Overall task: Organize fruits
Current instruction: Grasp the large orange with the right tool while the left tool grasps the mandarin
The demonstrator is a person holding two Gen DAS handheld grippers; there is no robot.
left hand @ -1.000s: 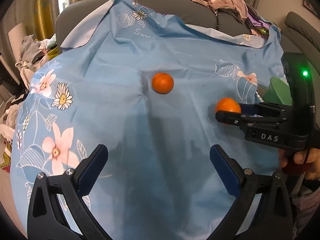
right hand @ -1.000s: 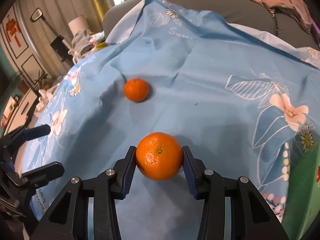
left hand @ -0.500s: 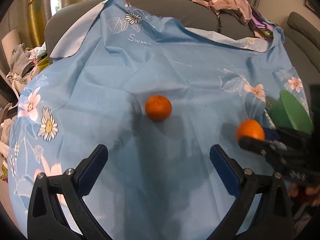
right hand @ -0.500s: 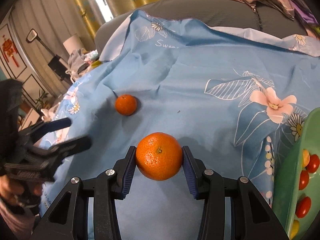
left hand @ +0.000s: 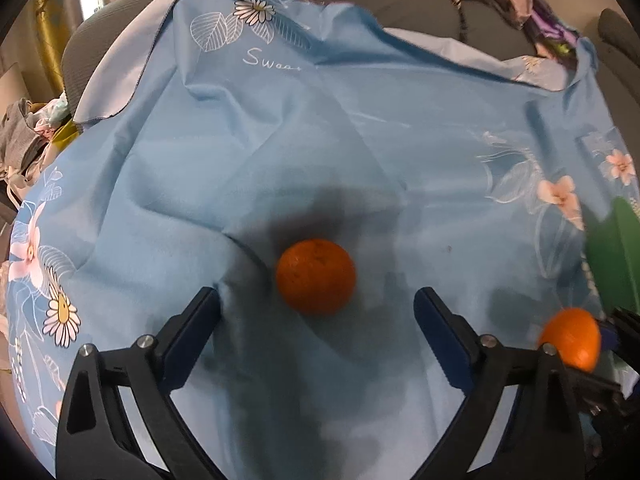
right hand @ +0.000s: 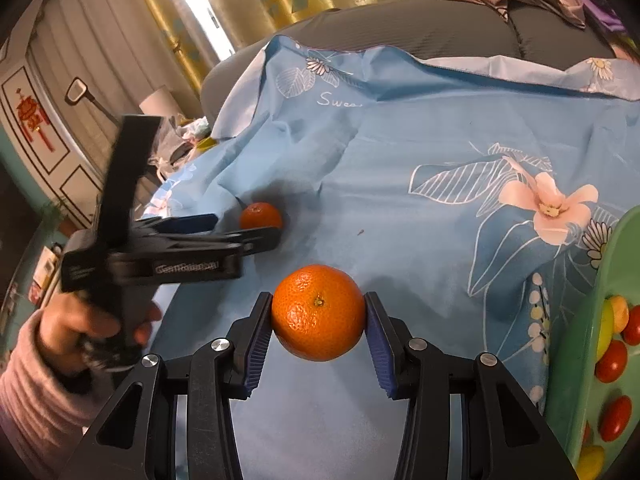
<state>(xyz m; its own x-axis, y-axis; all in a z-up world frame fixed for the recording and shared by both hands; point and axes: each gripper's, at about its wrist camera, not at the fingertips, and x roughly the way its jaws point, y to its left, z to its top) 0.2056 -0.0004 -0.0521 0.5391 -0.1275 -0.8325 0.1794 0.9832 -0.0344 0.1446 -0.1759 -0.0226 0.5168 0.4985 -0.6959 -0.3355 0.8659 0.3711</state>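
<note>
Closer now, our left gripper (left hand: 316, 312) spreads its jaws around the loose orange (left hand: 315, 277); only our right view shows cherry tomatoes (right hand: 611, 361), jaws clamping another orange (right hand: 318, 312).

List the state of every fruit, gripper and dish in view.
Left gripper: open, fingers either side of the loose orange.
Loose orange: resting on the blue cloth, ungripped.
Right gripper: shut on the held orange.
Green tray: holds small tomatoes.
</note>
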